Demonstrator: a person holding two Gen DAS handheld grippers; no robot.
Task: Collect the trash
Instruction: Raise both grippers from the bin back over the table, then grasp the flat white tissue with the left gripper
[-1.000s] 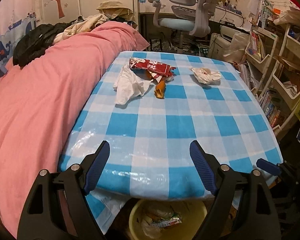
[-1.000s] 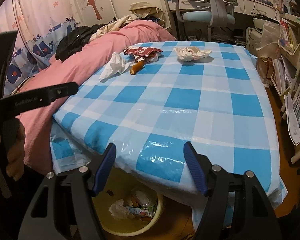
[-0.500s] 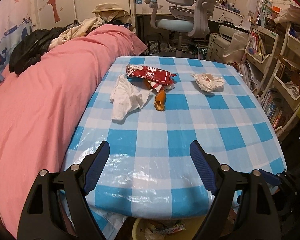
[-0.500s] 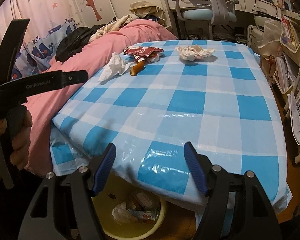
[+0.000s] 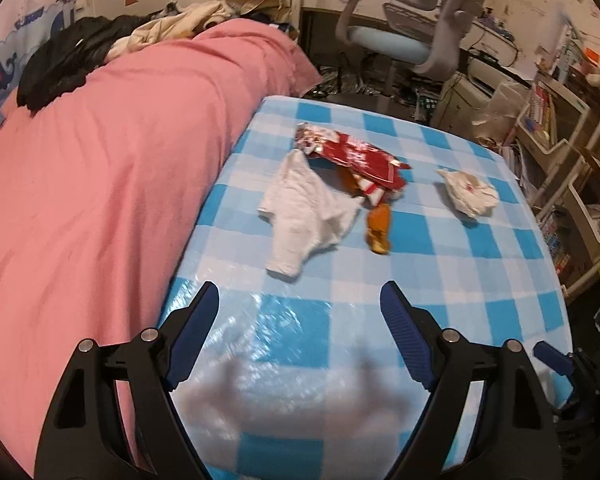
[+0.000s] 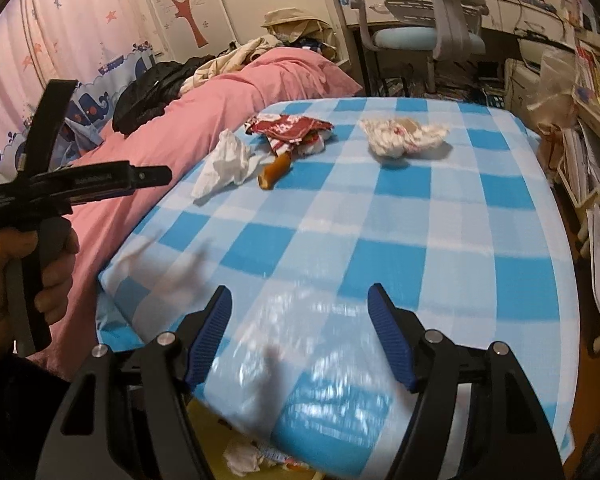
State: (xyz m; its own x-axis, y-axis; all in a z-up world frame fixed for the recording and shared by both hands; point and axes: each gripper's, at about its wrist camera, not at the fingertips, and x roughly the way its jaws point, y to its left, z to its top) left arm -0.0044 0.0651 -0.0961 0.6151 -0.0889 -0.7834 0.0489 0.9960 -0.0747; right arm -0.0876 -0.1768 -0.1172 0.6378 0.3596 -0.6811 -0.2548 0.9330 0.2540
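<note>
Trash lies at the far side of the blue-checked table [image 5: 440, 280]: a white tissue [image 5: 304, 216], a red snack wrapper [image 5: 356, 156], an orange peel piece [image 5: 378, 226] and a crumpled white wrapper [image 5: 468, 192]. They also show in the right wrist view: tissue [image 6: 226, 162], red wrapper [image 6: 290, 126], peel [image 6: 274, 170], crumpled wrapper [image 6: 400, 136]. My left gripper [image 5: 300, 308] is open and empty over the table's near part, short of the tissue. My right gripper [image 6: 300, 308] is open and empty above the near edge. The left tool's body [image 6: 80, 184] shows at left.
A pink bed cover [image 5: 100, 184] borders the table's left side. A yellow bin with trash [image 6: 256, 460] sits below the near table edge. An office chair [image 5: 412, 32] stands behind the table. Shelves with books [image 5: 572, 168] line the right side.
Both grippers have moved forward over the table toward the trash, which now looks closer. The bin has slid out of the left view. Both stay open.
</note>
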